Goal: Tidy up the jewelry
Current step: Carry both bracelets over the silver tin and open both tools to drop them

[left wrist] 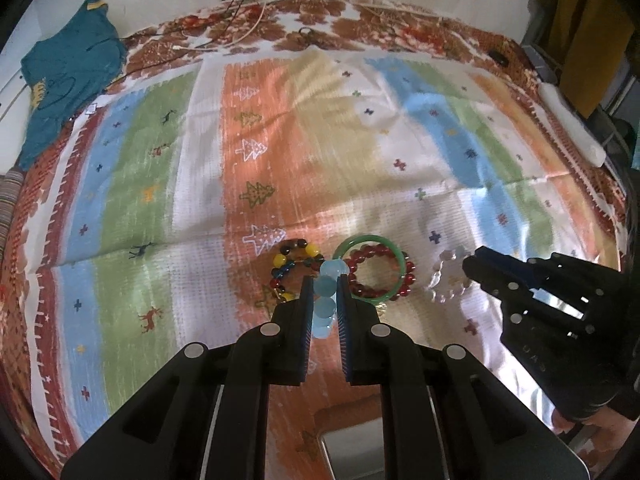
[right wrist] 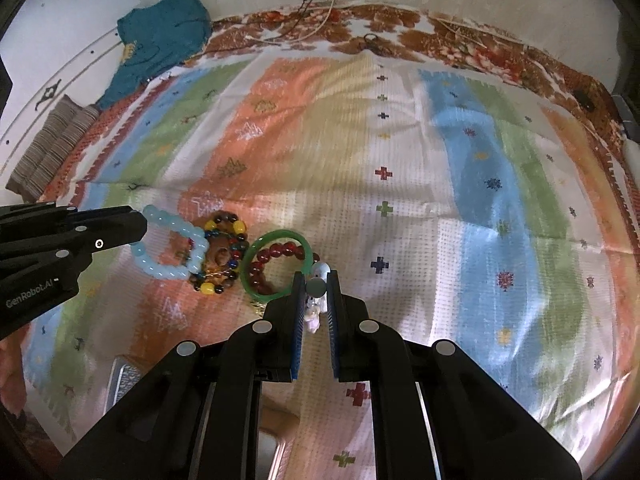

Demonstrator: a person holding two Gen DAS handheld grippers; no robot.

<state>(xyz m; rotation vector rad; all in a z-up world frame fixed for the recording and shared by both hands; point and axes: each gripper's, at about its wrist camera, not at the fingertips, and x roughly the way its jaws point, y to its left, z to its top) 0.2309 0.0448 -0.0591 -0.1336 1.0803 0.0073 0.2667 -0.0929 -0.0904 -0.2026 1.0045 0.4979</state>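
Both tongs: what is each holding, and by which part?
Left tongs pinch the light-blue bead bracelet by its near arc; right tongs pinch the white bead bracelet at its edge.

A home bedroom — patterned bedspread point(left wrist: 280, 140), teal garment point(left wrist: 68, 76), folded striped cloth point(right wrist: 48, 156).

Bare striped cloth point(right wrist: 400, 152) beyond bracelet cluster point(right wrist: 224, 252); teal garment point(right wrist: 160, 36) far-left.

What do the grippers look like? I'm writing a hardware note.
Both the left gripper and right gripper are matte black plastic with silver round pins and blue ribbed pads. White "GenRobot.AI" lettering marks the left one's side. No cables or sleeves show.
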